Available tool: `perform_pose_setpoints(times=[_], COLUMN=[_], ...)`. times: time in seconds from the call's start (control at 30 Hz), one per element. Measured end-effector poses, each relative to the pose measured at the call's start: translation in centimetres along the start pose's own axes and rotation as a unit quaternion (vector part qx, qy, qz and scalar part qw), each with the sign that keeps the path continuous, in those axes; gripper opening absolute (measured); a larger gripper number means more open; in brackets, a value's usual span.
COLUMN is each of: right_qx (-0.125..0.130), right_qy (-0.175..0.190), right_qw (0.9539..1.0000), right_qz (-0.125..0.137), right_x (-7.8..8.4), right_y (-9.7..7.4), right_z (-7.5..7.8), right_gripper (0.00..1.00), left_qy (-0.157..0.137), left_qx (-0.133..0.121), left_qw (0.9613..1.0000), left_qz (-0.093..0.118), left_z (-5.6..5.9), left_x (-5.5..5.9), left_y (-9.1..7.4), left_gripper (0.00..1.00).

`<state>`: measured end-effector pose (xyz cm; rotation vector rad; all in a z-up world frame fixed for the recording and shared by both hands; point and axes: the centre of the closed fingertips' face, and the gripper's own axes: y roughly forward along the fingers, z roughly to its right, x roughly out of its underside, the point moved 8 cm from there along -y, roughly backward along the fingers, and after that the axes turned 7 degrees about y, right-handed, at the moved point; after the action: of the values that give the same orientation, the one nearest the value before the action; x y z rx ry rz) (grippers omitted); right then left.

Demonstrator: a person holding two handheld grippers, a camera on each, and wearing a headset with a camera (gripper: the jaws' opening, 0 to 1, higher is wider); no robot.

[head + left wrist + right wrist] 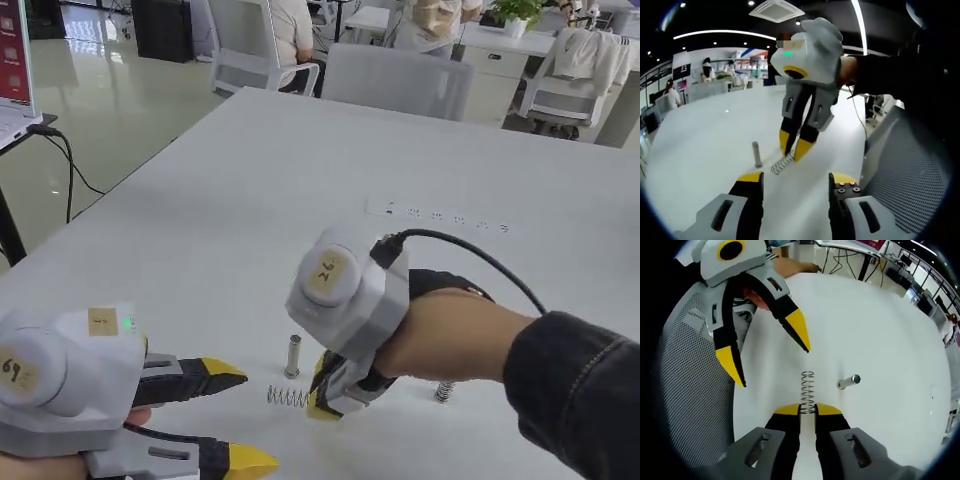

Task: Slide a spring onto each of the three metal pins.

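Bright even light, fisheye-warped edges

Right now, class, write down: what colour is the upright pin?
Silver-grey, bare metal. The pin shows best in the left gripper view.

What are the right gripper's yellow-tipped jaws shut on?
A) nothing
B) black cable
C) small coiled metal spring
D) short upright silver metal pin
C: in the right gripper view the right gripper pinches one end of the small coiled metal spring, while the short silver metal pin stands apart, bare.
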<state>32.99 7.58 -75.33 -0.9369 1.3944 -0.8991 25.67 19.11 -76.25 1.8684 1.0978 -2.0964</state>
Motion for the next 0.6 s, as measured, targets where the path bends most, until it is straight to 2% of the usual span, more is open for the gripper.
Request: perform_pose_setpoints(times=[0.1,0.27,0.6], right_qx=[-0.009,-0.011,-0.015], right_qy=[-0.003,-0.017,-0.042], right_qw=[0.9999,0.9997,0.9988], right_qz=[0.011,0.012,0.022], right_x=[0.0,-0.1,-0.8], right_y=[-0.9,-1.9,-3.0], right_z=[-0.7,-1.4,-2.2], right_gripper=[0.08,0.08,0.08], left_qy=[0.007,0.018,0.044], left_qx=[0.003,0.006,0.019], left_qw=[1.0000,0.9998,0.9988], left_qz=[-0.002,-0.001,0.010], left_z=[-0.1,-0.3,0.0], left_x=[-0.2,-1.0,-2.2], left_y=[0.0,0.2,0.3], left_gripper=[0.45,0.43,0.30])
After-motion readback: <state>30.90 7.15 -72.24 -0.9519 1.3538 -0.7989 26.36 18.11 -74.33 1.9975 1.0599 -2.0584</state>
